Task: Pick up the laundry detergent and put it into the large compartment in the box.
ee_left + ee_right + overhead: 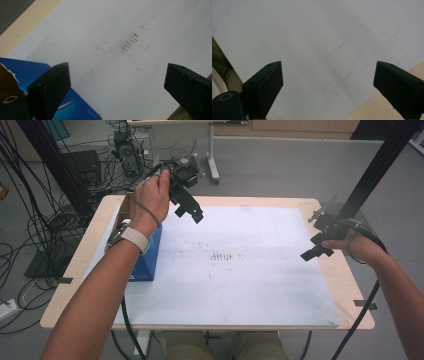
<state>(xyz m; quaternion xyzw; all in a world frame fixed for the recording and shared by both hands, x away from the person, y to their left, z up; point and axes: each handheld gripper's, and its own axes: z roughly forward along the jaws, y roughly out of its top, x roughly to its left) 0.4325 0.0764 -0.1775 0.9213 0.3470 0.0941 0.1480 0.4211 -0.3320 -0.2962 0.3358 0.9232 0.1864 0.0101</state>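
My left gripper [189,212] hangs in the air over the far left of the white sheet [230,270], held by a hand with a watch strap. Its jaws stand wide apart with nothing between them [116,82]. Just below and left of it lies a blue box [145,262], whose blue top [77,105] and torn cardboard flap show in the left gripper view. My right gripper [314,249] hovers at the right edge of the sheet, jaws wide apart and empty [328,82], over bare white sheet [324,37].
The sheet carries a patch of brown smudges [222,256] near its middle [128,42]. The wooden table's edge [350,285] runs close to the right gripper. Black frame posts, cables and equipment crowd the floor behind the table's far left.
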